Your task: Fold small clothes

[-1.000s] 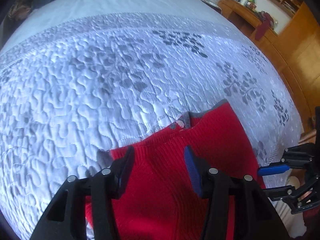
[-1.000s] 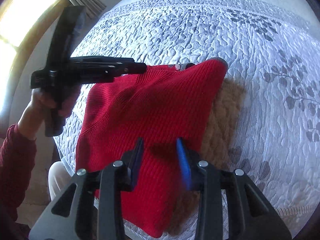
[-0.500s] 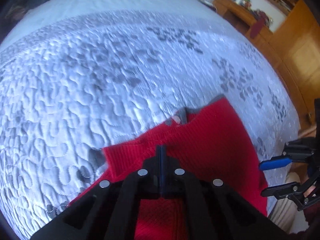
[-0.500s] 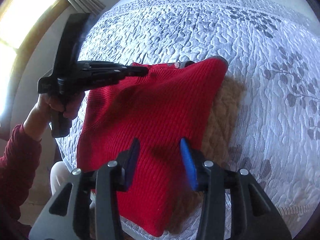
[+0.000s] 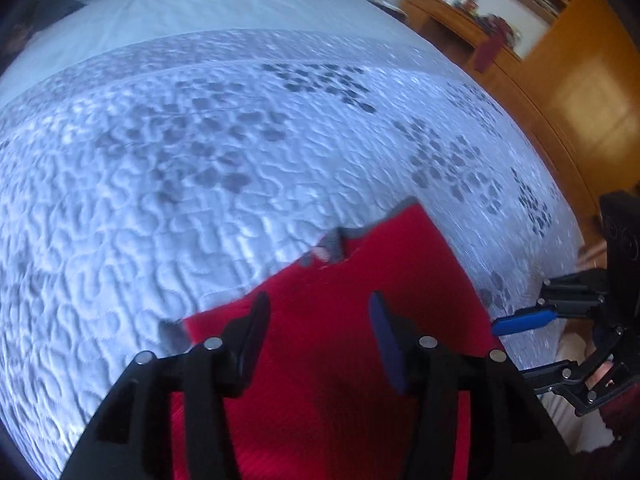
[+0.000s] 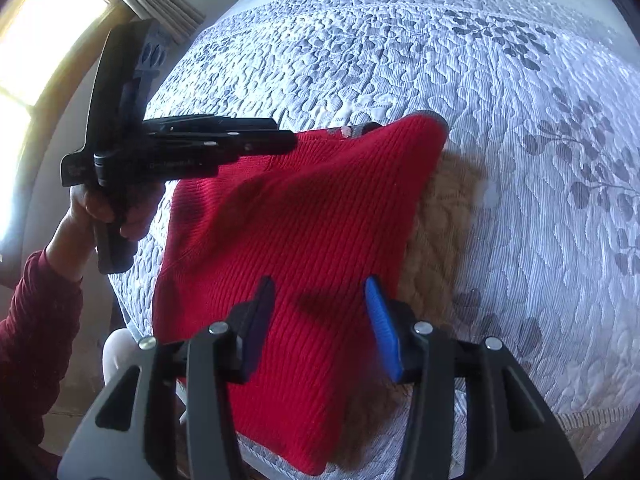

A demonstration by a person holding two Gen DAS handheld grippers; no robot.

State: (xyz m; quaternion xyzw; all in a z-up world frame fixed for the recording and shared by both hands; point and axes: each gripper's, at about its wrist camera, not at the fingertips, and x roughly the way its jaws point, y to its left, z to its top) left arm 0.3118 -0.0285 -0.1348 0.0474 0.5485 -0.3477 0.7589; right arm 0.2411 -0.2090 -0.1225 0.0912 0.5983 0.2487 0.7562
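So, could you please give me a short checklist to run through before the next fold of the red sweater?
1. Red sweater lies flat on the bedspread: ok.
2. Left gripper free of fabric: ok, its jaws are opening, nothing pinched.
3. Right gripper free of fabric: ok, its jaws are opening above the sweater.
4. Grey collar at the far edge in view: ok.
5. Tan garment clear of the sweater: not ok, it lies partly under the right side.
6. Near hem on the bed: cannot tell, the grippers hide it.
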